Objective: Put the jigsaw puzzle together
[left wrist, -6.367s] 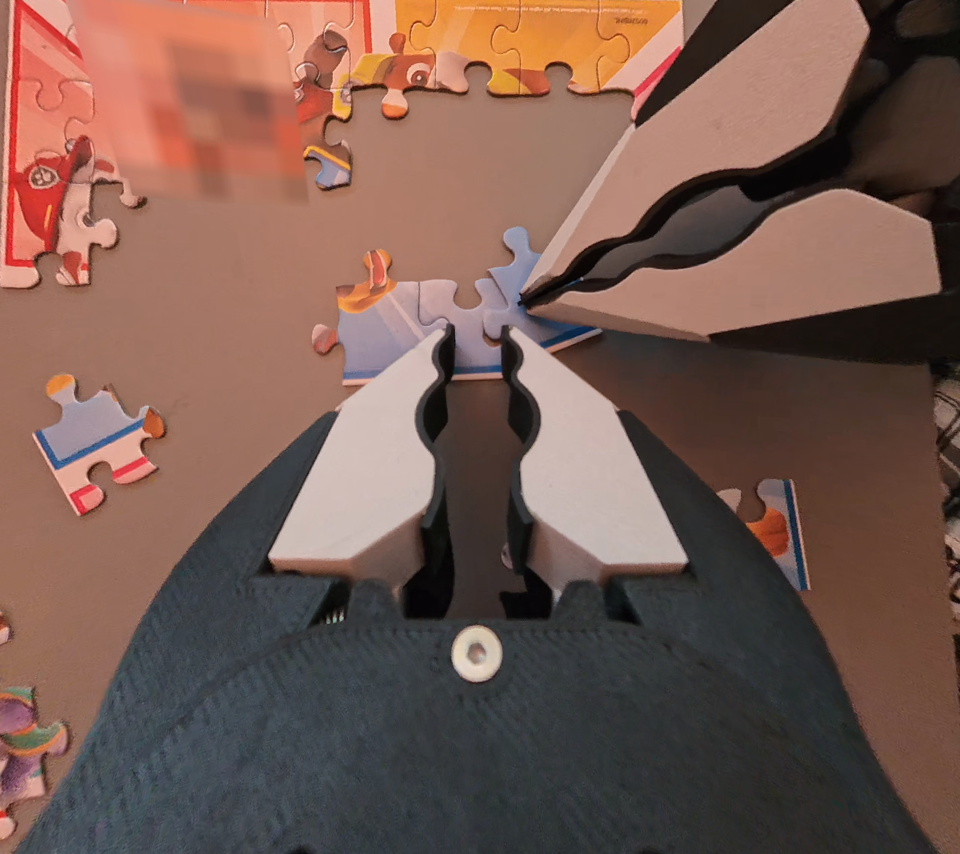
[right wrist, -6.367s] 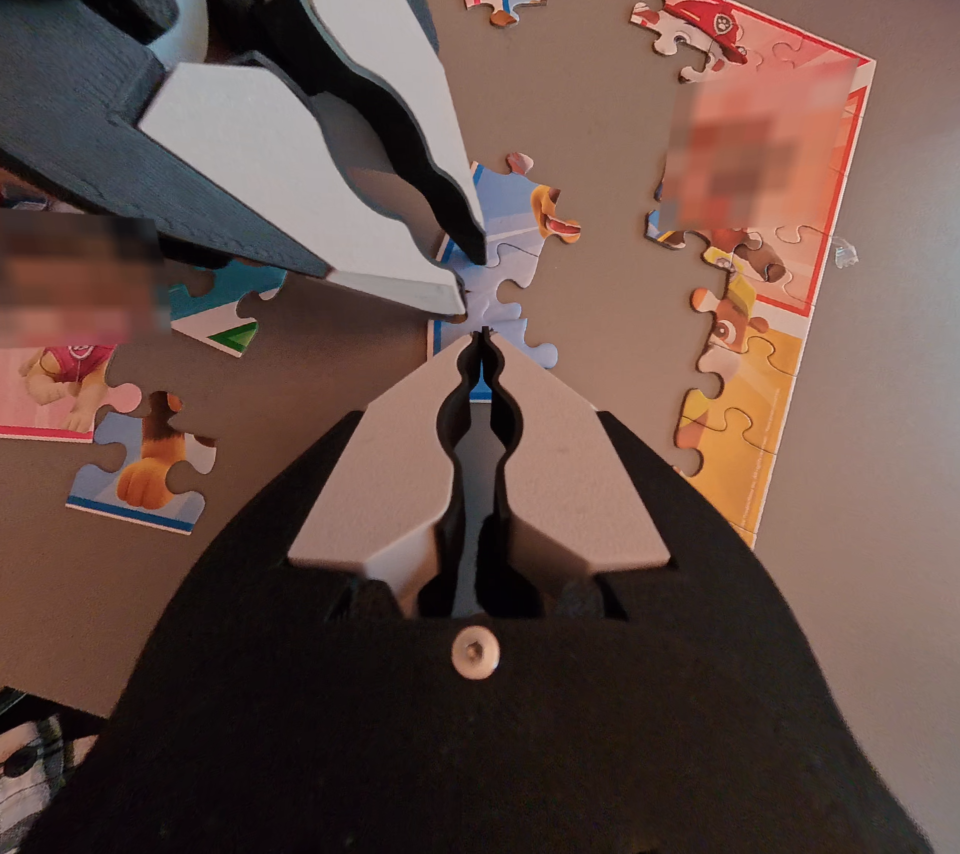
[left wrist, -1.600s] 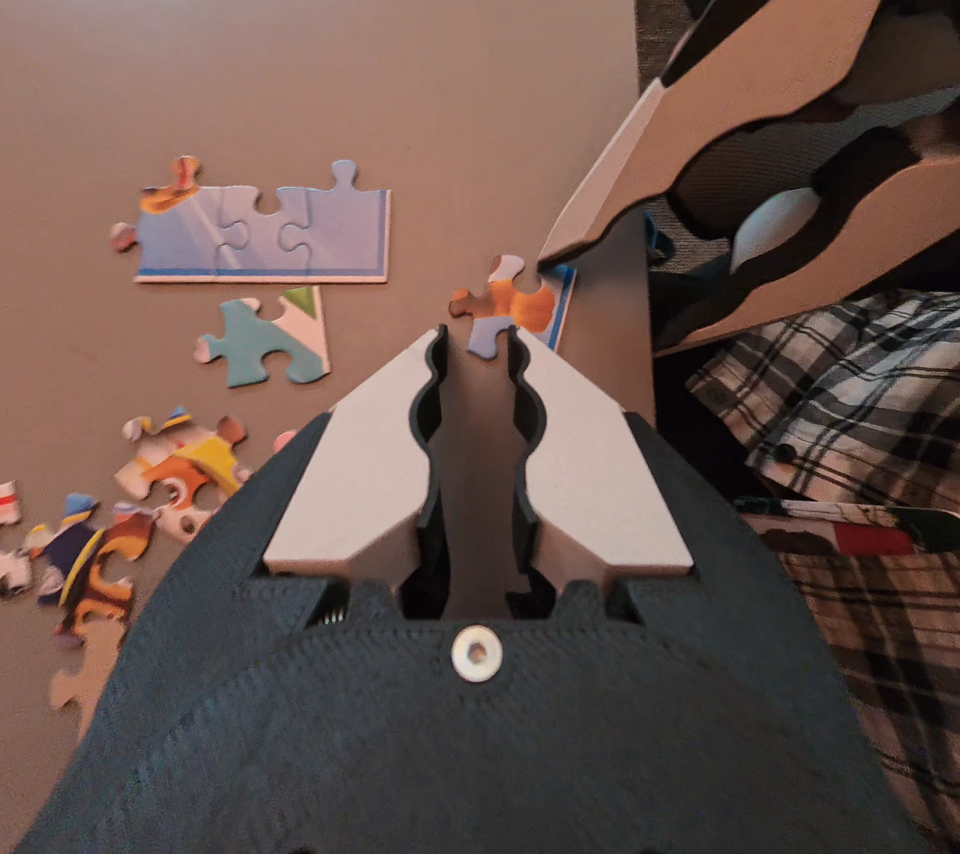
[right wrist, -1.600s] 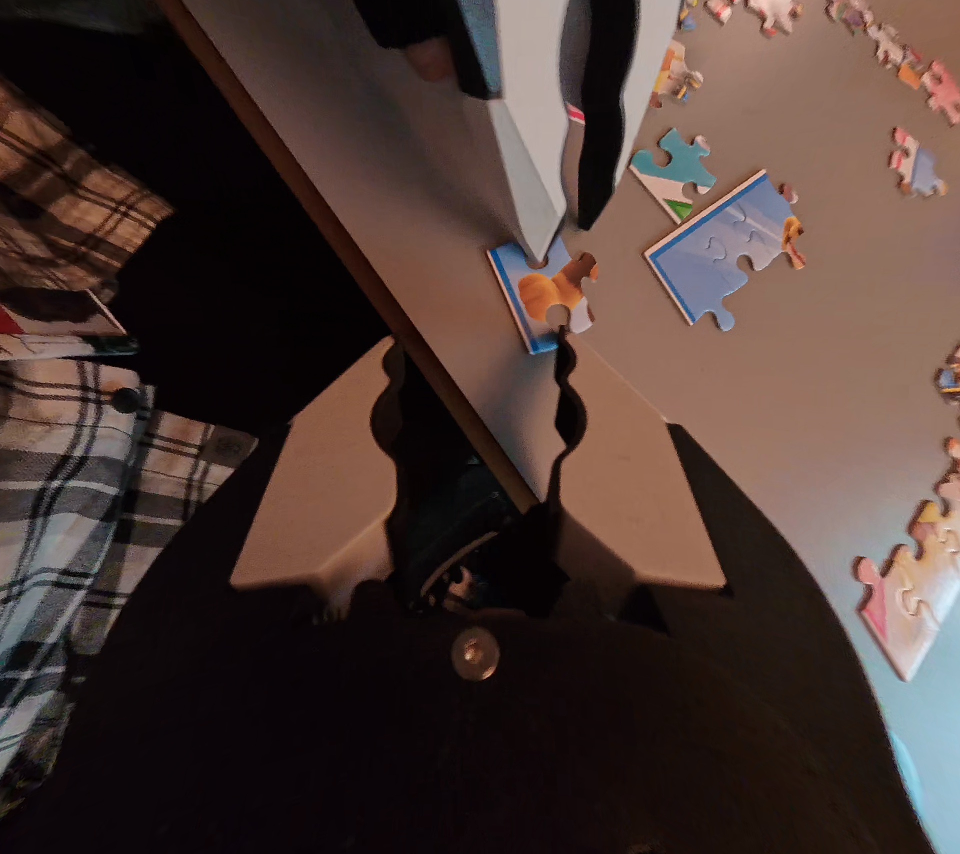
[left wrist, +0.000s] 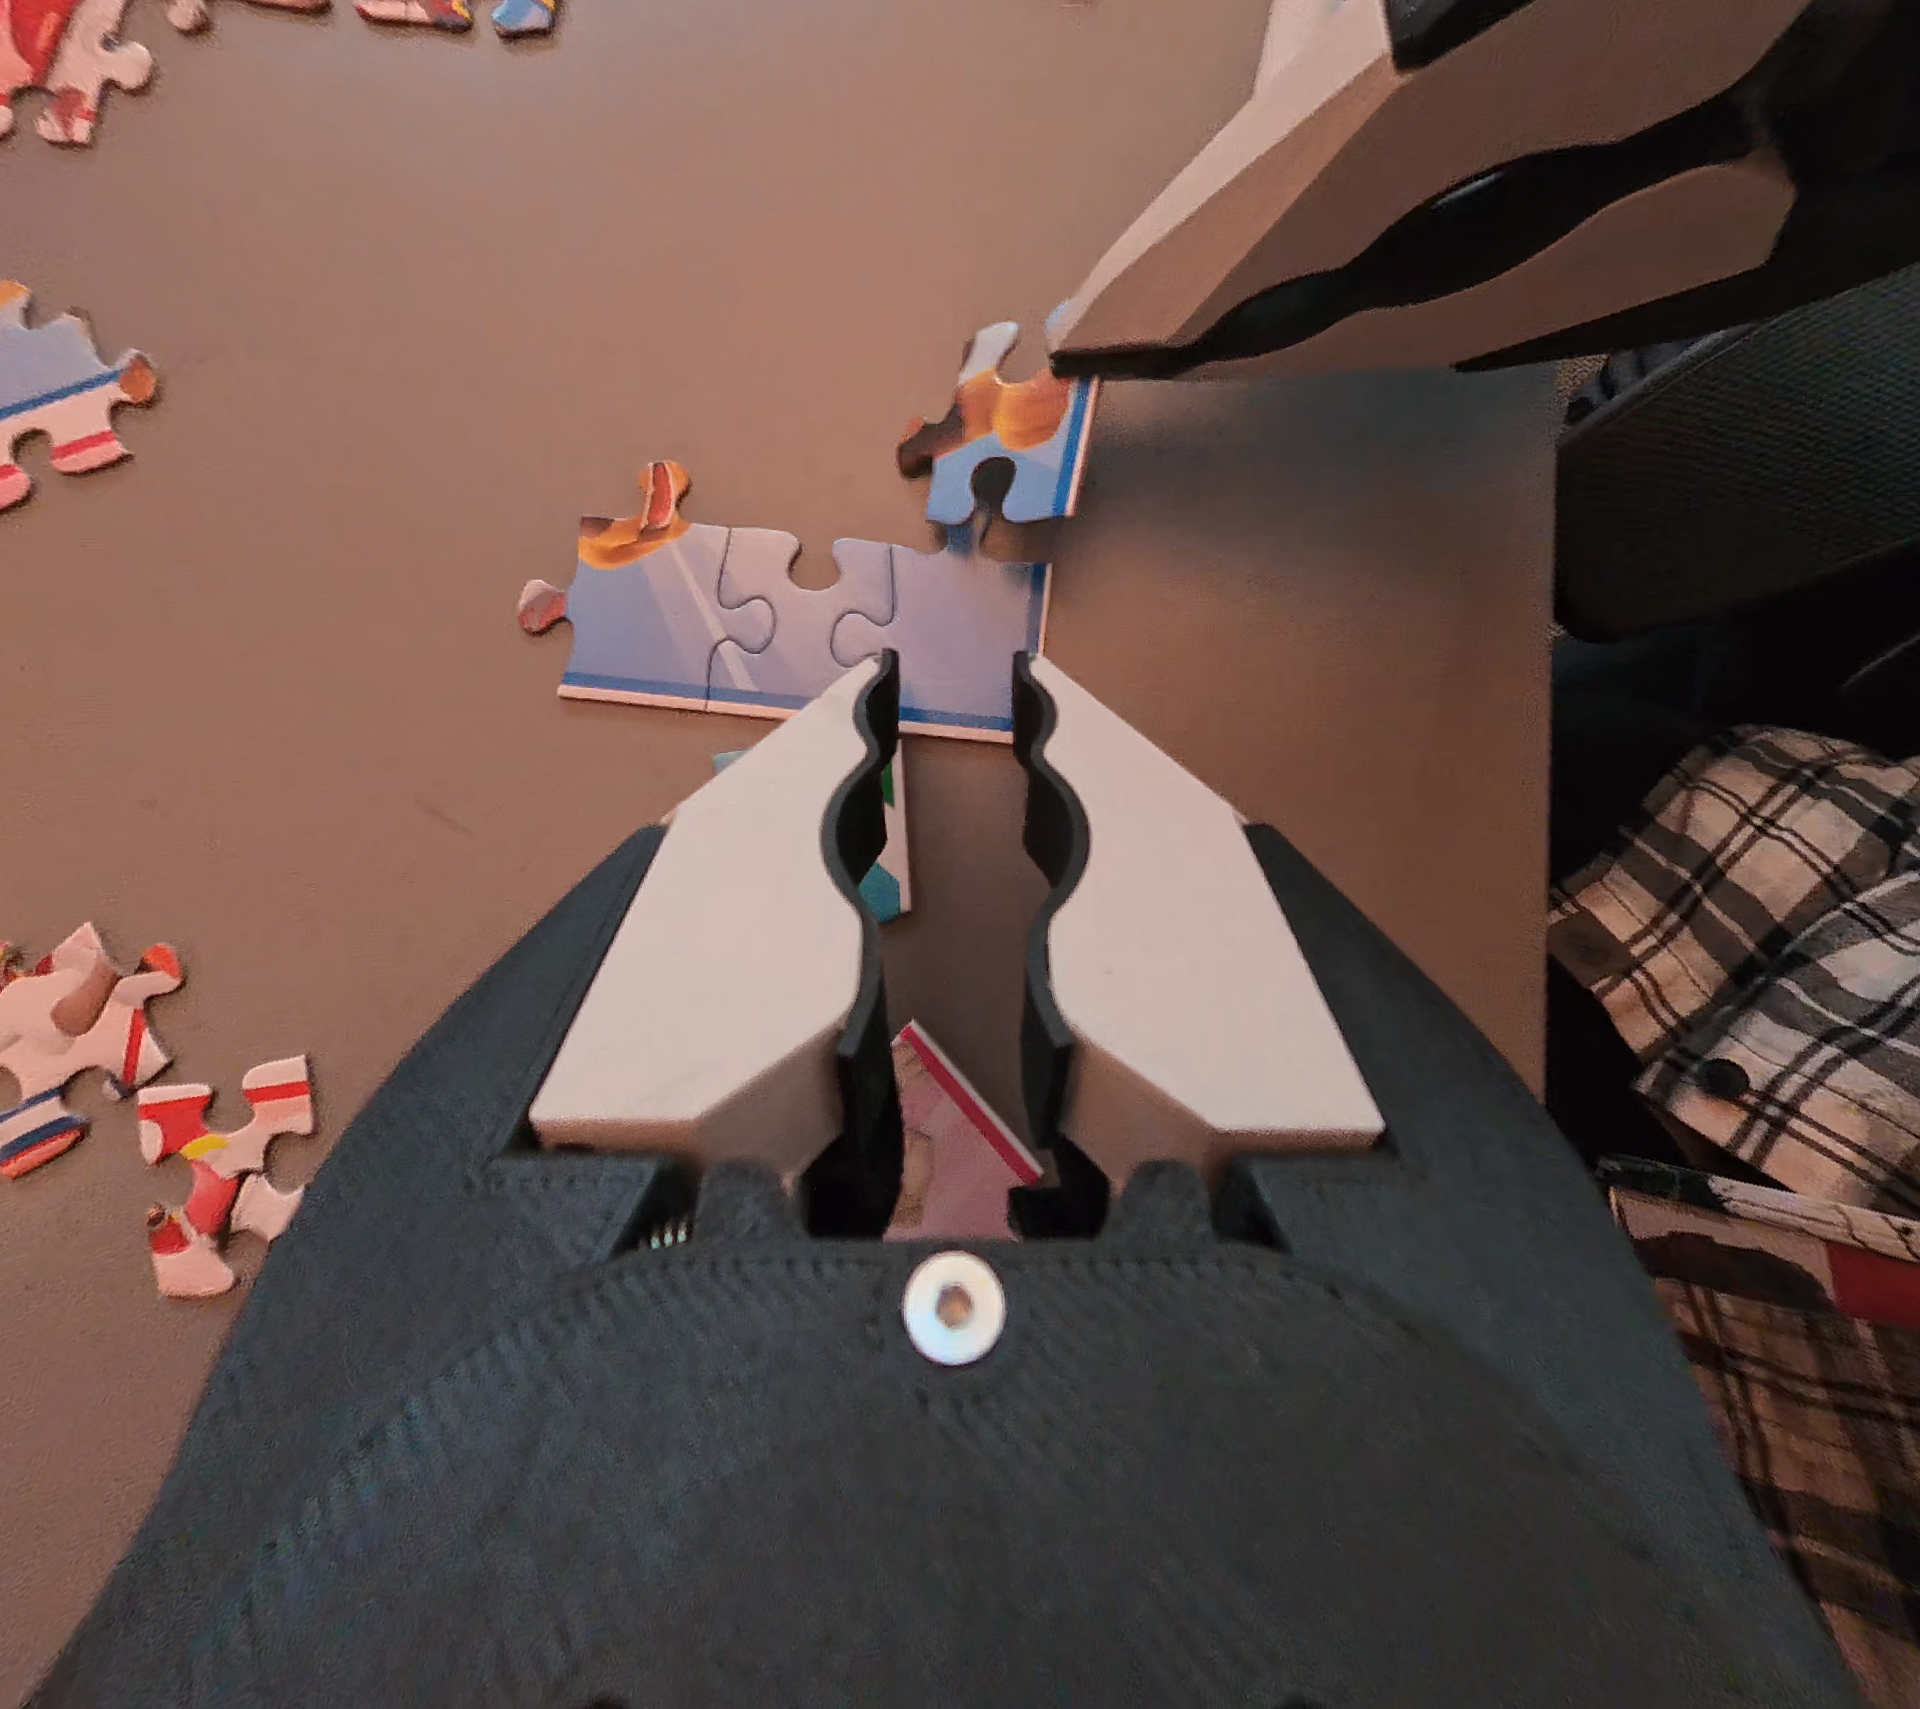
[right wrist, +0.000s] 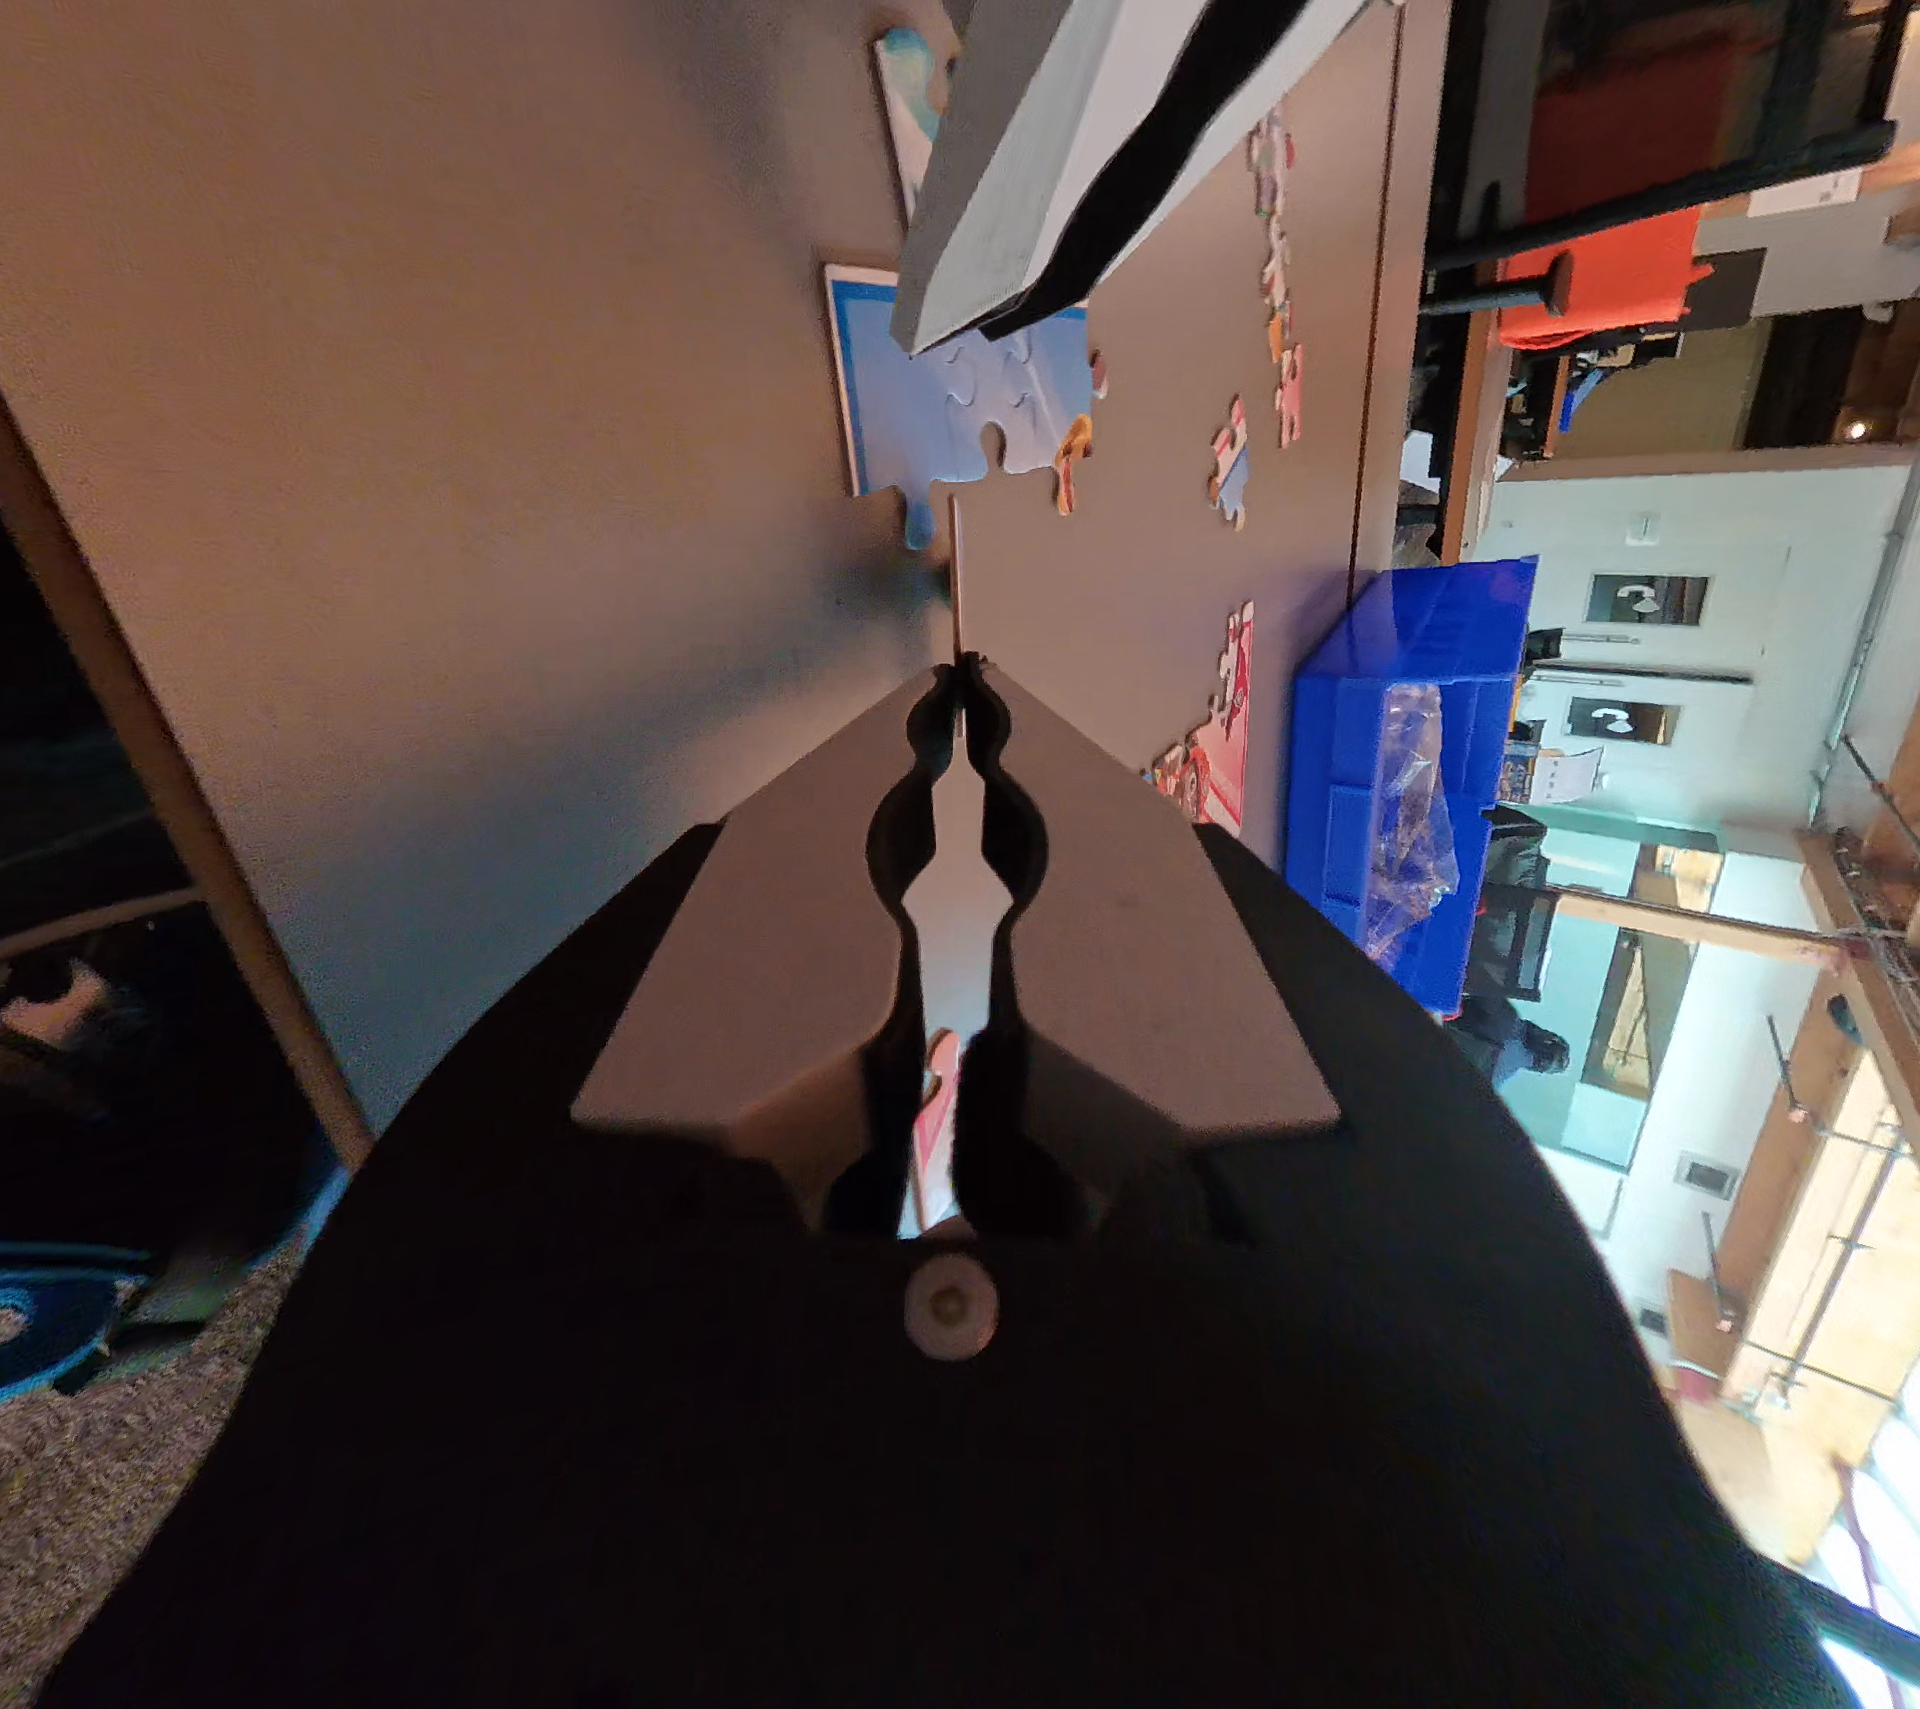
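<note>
My right gripper is clamped on the orange-and-blue piece, held just far-right of the blue three-piece strip. Left gripper has jaws apart w/ nothing between, tips over strip's near edge. Next, I reckon: lower piece, seat its notch on strip's tab; needs fine alignment.

Dim, warm light on the brown surface; soft shadows fall near the right gripper. Bright far room glares, edges bend, slight blur.
</note>
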The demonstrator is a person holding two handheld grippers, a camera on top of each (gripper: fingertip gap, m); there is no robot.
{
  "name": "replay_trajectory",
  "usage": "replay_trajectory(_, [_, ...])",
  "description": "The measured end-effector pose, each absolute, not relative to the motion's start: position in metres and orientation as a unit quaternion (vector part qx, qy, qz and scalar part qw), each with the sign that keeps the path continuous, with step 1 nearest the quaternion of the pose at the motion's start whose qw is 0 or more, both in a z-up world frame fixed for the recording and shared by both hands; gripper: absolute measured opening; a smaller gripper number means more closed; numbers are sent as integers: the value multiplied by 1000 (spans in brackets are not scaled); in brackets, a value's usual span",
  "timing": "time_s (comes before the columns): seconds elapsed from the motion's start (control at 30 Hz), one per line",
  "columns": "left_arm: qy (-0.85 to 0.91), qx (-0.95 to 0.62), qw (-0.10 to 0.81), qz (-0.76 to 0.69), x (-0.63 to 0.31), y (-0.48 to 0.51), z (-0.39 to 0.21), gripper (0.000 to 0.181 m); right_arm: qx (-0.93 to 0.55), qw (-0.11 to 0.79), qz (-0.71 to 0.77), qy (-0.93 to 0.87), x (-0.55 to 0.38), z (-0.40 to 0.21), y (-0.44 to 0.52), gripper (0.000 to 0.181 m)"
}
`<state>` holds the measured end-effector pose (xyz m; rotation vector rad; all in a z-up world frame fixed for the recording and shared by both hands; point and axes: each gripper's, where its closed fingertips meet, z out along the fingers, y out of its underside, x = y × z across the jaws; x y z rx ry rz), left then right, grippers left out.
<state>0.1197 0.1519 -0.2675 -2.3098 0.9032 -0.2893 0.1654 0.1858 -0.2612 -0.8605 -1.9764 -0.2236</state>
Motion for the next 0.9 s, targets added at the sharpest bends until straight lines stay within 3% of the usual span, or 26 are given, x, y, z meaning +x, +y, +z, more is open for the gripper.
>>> replay_trajectory(0.33, [351,-876,312,-114,122,154,-275,20,-336,410,-106,-841,166,-273,185,5])
replay_trajectory(0.5, [355,-874,311,-115,123,153,-275,21,-371,378,-69,-845,171,-264,180,25])
replay_trajectory(0.7, [356,-874,310,-116,124,153,-275,21,-391,358,-54,-846,171,-266,183,4])
replay_trajectory(0.9, [358,-873,309,-117,124,153,-275,22,-414,353,-53,-838,164,-276,195,0])
